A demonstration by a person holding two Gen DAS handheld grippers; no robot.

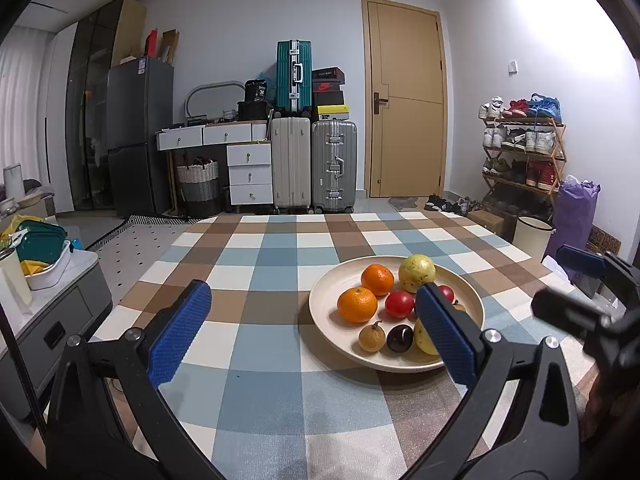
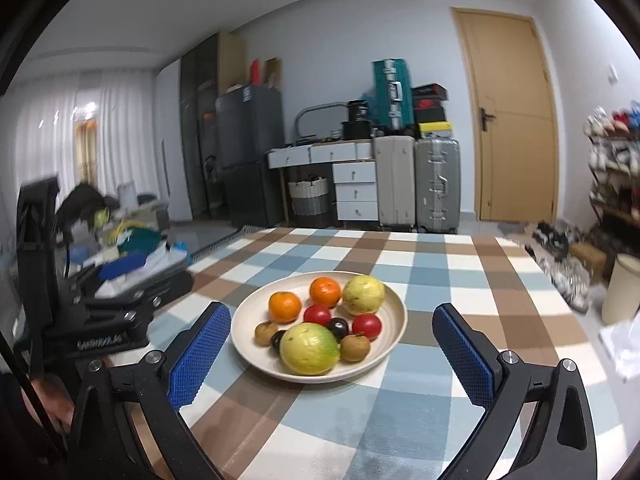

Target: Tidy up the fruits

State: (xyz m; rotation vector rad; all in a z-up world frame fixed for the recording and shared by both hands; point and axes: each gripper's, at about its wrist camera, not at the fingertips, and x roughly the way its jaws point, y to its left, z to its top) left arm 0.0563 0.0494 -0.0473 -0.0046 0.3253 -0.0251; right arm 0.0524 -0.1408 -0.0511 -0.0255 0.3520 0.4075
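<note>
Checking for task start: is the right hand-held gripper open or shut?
Open. In its own wrist view the right hand-held gripper has its blue pads wide apart, nothing between them; the plate lies beyond.

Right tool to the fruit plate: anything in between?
Nothing. In the right wrist view only bare checkered tablecloth lies between the open right tool and the plate; the fruit all sits inside it.

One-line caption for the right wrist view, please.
Open right tongs face a cream plate of mixed fruit on a checkered tablecloth.
</note>
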